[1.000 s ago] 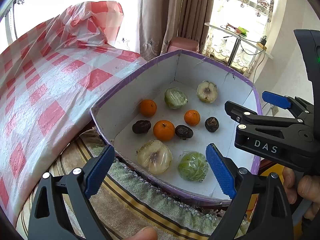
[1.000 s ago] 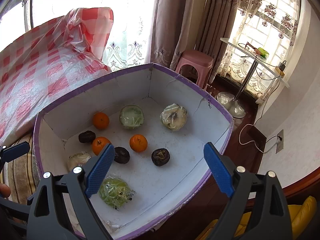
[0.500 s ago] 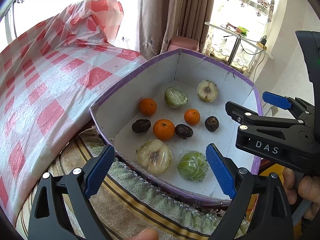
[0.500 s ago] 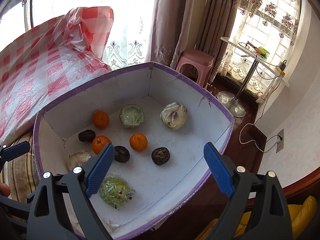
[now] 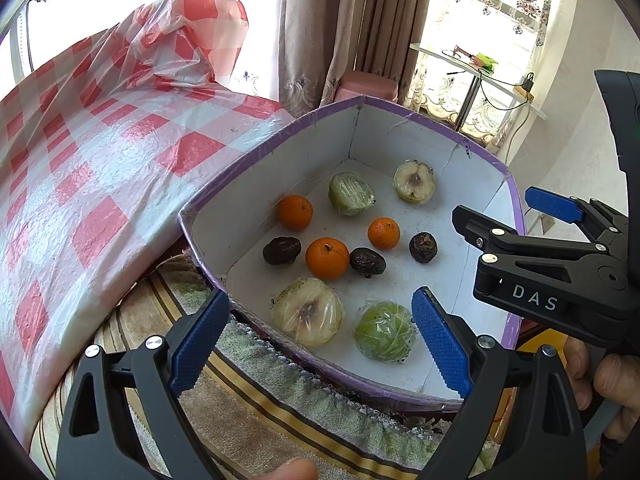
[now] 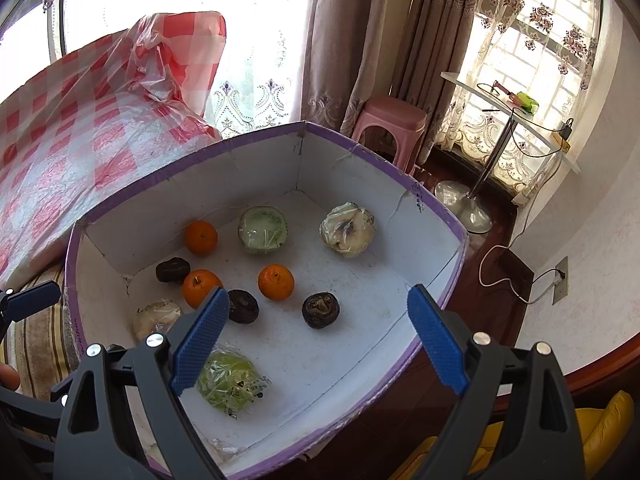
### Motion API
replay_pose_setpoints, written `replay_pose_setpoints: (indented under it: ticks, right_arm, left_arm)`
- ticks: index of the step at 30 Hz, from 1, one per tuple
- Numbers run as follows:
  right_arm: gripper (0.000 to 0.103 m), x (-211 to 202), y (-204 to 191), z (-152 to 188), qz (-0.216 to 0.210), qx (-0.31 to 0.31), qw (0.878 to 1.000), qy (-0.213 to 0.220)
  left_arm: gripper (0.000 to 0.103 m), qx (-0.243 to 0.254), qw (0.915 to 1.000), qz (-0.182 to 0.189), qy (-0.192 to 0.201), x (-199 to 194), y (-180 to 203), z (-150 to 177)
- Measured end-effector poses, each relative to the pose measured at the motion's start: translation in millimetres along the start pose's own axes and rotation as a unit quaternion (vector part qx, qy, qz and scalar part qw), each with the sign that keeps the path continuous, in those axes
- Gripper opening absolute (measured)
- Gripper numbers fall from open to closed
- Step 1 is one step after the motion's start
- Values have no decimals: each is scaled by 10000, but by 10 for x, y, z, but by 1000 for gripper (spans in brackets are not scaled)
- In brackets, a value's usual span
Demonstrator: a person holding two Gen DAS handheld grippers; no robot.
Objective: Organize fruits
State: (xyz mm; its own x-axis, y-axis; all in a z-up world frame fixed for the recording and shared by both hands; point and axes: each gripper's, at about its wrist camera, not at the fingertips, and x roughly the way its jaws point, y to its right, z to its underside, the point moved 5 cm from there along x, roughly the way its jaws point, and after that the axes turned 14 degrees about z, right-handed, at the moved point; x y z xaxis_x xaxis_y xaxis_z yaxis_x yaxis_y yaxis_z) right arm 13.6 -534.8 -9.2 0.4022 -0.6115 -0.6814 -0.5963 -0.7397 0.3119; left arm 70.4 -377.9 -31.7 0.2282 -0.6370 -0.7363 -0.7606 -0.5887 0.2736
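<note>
Left wrist view: your left claw hangs open above the box holding all 10 fruits. Drop onto 1 orange, avoiding the dark fruit touching it. Your right claw, open too, waits.

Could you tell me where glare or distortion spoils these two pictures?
Left wrist view: the window behind the red-checked plastic cloth is blown out white; the purple-rimmed white box bulges from fisheye. Right wrist view: the same window is overexposed, yet the fruit stays sharp.
</note>
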Motion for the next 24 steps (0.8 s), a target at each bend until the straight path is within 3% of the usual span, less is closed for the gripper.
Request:
replay_pose_setpoints:
  ticks: [24]
  right_arm:
    - [91, 8, 6, 3, -8, 2, 10000, -9]
  left_arm:
    - [89, -13, 10000, 13, -12, 11, 4, 7]
